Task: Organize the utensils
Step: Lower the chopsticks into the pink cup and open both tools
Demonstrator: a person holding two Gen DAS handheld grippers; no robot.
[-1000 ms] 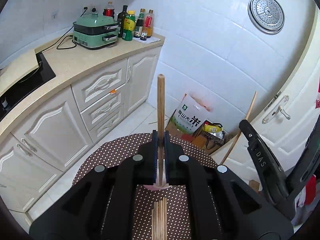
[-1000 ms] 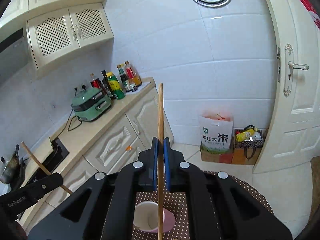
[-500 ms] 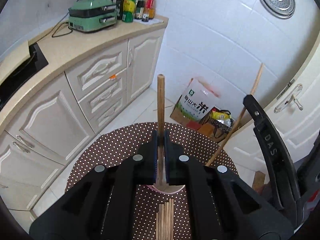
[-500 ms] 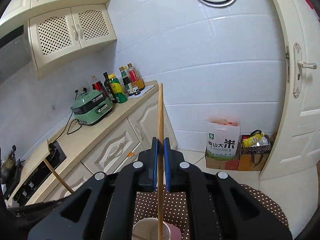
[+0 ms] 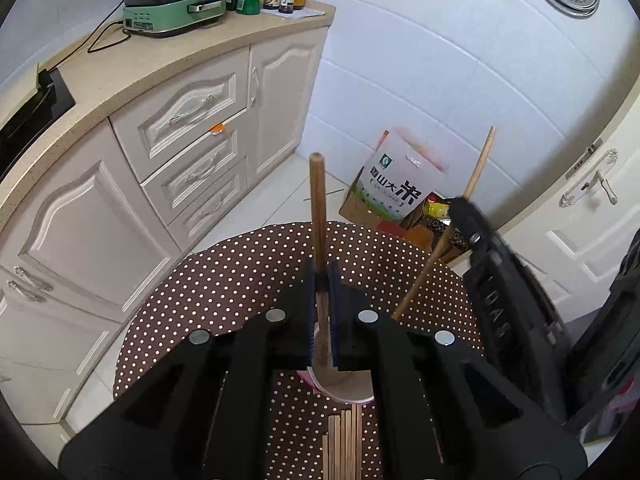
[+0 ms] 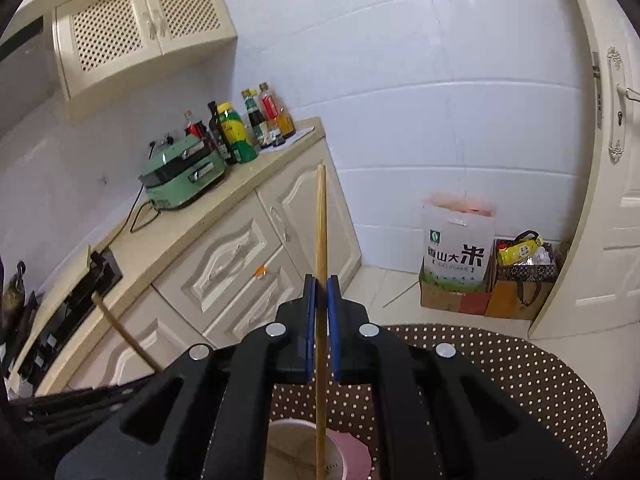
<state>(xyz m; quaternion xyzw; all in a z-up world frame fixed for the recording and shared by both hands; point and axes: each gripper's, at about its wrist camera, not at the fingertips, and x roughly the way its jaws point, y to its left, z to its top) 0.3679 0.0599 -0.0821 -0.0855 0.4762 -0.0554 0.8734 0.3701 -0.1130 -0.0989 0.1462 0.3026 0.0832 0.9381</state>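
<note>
My left gripper (image 5: pixel 322 280) is shut on a thick brown wooden stick (image 5: pixel 318 216) that stands upright, its lower end over a pink cup (image 5: pixel 344 390). My right gripper (image 6: pixel 321 292) is shut on a thin pale chopstick (image 6: pixel 321 224), held upright with its lower end reaching into the same pink cup (image 6: pixel 340 452). The right gripper (image 5: pixel 500 300) and its chopstick (image 5: pixel 476 176) show at the right of the left wrist view. Several wooden chopsticks (image 5: pixel 344 444) lie on the brown polka-dot table (image 5: pixel 224 288) in front of the cup.
Cream kitchen cabinets (image 5: pixel 192 140) and a counter with a green appliance (image 5: pixel 172 0) and bottles (image 6: pixel 248 128) stand to the left. A rice bag (image 6: pixel 456 256) and boxes sit on the floor by the tiled wall. A white door (image 6: pixel 612 200) is at right.
Both grippers have lowered toward the table, keeping hold of their sticks. The right gripper's chopstick end has gone down into the pink cup. The table and cup look nearer.
</note>
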